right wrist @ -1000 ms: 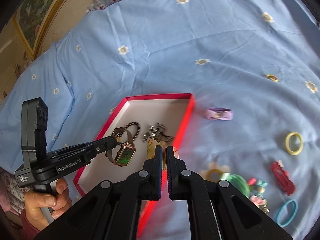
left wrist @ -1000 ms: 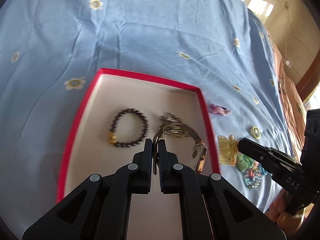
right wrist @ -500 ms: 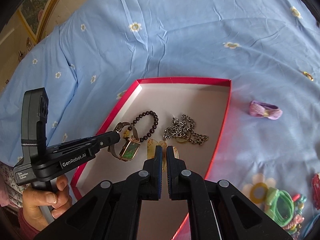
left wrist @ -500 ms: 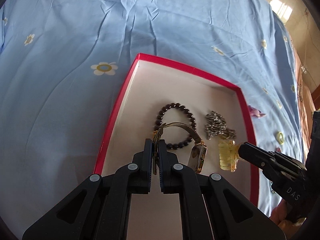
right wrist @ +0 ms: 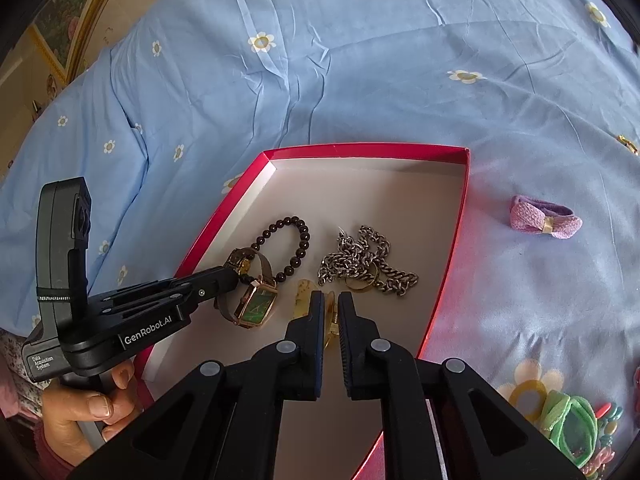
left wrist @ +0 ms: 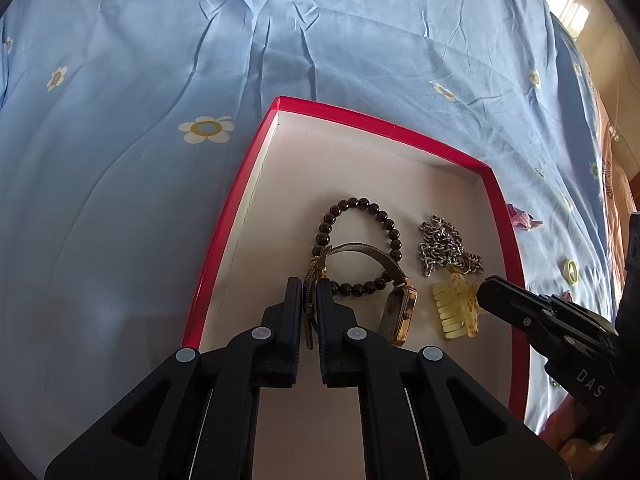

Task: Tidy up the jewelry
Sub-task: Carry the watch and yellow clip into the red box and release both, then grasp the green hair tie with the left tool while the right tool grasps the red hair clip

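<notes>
Over the red tray [left wrist: 224,240], the left gripper [left wrist: 309,292] is pinching the mesh strap of the gold watch [left wrist: 400,312], whose face is hanging just above the tray floor. The right gripper [right wrist: 331,304] is clamping the yellow hair claw [left wrist: 456,308] near the tray's right wall. Inside the tray, the dark bead bracelet [left wrist: 360,240] is lying partly under the watch strap, and the silver chain [left wrist: 444,246] is sitting beside it, touching the claw. Outside the tray, a purple bow [right wrist: 546,216] and a heap of green and pastel clips [right wrist: 572,428] are resting on the blue flowered sheet [right wrist: 360,60].
</notes>
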A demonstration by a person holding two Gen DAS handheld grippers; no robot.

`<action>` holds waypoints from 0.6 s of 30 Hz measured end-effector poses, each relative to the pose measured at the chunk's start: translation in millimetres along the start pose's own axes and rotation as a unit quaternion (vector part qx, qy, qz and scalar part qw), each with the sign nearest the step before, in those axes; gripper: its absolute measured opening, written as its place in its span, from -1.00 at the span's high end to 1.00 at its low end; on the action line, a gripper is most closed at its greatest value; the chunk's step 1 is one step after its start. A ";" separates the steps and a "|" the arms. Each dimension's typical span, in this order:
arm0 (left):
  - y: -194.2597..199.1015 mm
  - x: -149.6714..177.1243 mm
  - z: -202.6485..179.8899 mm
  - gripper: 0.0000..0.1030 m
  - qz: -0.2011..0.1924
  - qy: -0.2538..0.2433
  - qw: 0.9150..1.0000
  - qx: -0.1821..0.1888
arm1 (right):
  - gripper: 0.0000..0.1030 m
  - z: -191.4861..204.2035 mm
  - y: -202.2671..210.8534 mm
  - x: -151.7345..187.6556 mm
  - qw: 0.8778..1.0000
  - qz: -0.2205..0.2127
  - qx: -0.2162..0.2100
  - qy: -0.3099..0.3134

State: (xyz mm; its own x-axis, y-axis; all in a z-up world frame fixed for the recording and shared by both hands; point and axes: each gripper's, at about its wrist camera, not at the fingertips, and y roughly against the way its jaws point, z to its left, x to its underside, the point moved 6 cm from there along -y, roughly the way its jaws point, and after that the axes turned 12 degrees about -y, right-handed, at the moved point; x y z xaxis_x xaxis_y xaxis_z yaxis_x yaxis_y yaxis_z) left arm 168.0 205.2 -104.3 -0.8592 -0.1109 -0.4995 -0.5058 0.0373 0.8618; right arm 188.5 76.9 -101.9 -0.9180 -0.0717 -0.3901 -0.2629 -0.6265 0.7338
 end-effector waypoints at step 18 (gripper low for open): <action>54.0 4.3 -33.8 0.54 -0.051 -0.004 0.998 0.028 | 0.27 -25.5 70.3 9.9 0.999 -0.047 -0.009 -0.026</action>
State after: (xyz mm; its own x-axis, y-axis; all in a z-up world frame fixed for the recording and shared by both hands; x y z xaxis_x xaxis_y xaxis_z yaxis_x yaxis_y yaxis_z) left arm 139.5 173.2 -57.0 -0.8039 -0.1098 -0.5845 -0.5934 0.0819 0.8008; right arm 168.5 12.4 -68.4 -0.9037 0.0276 -0.4273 -0.3435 -0.6428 0.6847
